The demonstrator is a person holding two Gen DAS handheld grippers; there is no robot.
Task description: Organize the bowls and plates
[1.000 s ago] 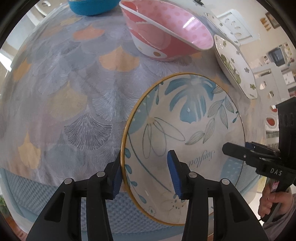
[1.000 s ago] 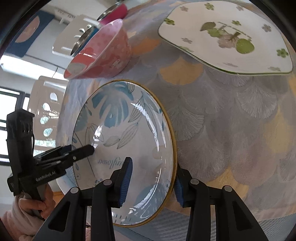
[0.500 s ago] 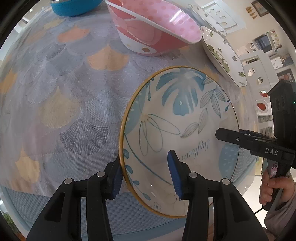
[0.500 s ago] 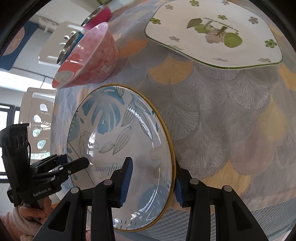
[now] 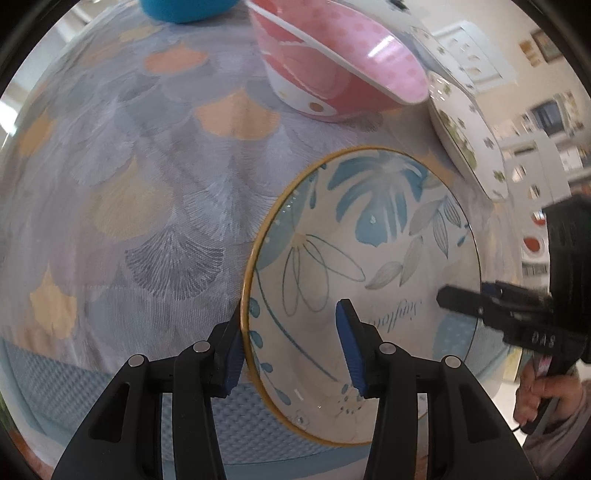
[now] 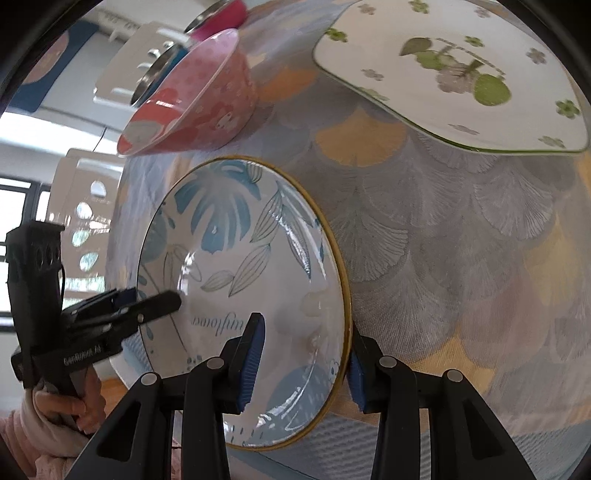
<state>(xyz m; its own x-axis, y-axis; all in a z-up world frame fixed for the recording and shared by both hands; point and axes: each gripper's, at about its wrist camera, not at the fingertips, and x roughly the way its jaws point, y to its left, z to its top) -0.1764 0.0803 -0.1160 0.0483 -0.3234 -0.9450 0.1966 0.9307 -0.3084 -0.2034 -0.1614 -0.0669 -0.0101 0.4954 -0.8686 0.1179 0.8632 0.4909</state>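
A round plate with blue flowers and a gold rim (image 5: 369, 258) (image 6: 243, 266) is held over the near edge of the clothed table. My left gripper (image 5: 291, 343) is shut on its left rim, one pad under and one pad on top. My right gripper (image 6: 303, 362) is shut on its right rim the same way. Each gripper shows in the other's view, the right one (image 5: 491, 314) and the left one (image 6: 122, 314). A pink bowl (image 5: 332, 70) (image 6: 192, 99) stands behind the plate. A white square plate with green flowers (image 6: 450, 74) (image 5: 469, 140) lies farther back right.
A blue bowl (image 5: 184, 9) sits at the far edge. A magenta bowl (image 6: 221, 14) and a steel-lined bowl (image 6: 155, 74) stand behind the pink bowl. The table has a fan-patterned cloth (image 5: 147, 184). White chairs (image 6: 88, 206) stand beyond the table.
The plate stays gripped by both grippers. The views shifted slightly: the table objects slid up and away half a second ago, then came back closer now.
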